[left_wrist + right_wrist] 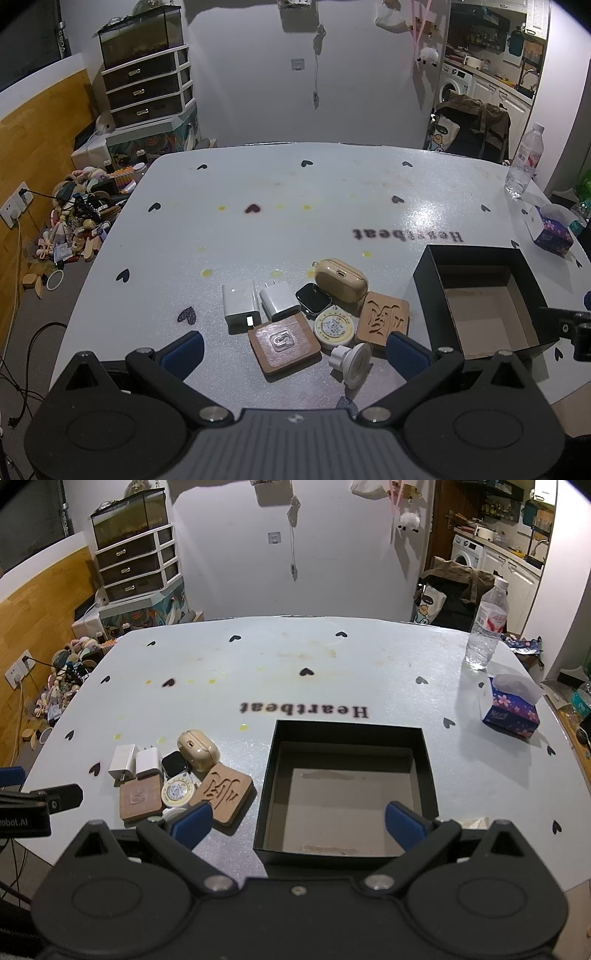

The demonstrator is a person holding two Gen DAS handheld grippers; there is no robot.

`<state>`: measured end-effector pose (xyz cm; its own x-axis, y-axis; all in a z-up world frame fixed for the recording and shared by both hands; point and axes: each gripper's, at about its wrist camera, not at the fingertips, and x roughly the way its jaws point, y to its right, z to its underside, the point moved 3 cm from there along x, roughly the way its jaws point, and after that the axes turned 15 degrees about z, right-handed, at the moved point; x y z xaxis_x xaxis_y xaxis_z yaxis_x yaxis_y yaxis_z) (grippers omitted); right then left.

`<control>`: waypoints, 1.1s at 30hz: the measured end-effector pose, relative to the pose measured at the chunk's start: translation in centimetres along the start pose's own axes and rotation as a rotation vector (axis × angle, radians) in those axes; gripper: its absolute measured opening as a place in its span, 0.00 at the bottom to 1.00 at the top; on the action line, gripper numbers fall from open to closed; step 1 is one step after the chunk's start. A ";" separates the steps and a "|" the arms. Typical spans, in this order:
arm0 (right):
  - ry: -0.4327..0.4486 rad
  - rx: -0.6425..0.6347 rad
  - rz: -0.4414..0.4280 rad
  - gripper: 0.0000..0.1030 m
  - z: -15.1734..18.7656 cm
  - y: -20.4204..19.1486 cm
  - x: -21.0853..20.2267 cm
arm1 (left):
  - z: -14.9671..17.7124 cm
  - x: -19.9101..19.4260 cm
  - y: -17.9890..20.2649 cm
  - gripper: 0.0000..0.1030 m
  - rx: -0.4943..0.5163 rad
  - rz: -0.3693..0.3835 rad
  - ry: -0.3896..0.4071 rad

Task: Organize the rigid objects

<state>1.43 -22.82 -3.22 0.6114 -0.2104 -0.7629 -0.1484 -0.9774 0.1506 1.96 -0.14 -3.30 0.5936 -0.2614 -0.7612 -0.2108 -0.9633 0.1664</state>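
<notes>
Wooden coaster (283, 344) sits between your wide-open, empty left gripper (295, 350) jaws: descend squarely, then carry it to the black box (428, 291).

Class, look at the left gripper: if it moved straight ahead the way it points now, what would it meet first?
Probably the square wooden coaster lying between the open left gripper fingers, though depth is uncertain.

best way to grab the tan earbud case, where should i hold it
Grip the earbud case across its rounded short sides, coming down from above with the open left tongs. It sits highest, at the pile's far edge, with bare table behind it; the watch and carved wooden tile crowd its near side.
</notes>
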 end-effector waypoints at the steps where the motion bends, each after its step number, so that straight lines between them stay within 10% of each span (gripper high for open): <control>1: 0.000 0.000 0.001 0.98 0.0 0.0 0.0 | -0.1 -0.1 0.0 1.00 0.000 0.001 -0.001; 33: -0.003 0.000 0.001 0.98 0.0 0.1 0.0 | -0.3 -0.2 0.1 1.00 -0.001 0.000 -0.004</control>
<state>1.40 -22.92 -3.25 0.6090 -0.2112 -0.7645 -0.1486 -0.9772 0.1516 2.07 -0.17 -2.98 0.5901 -0.2615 -0.7638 -0.2107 -0.9632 0.1671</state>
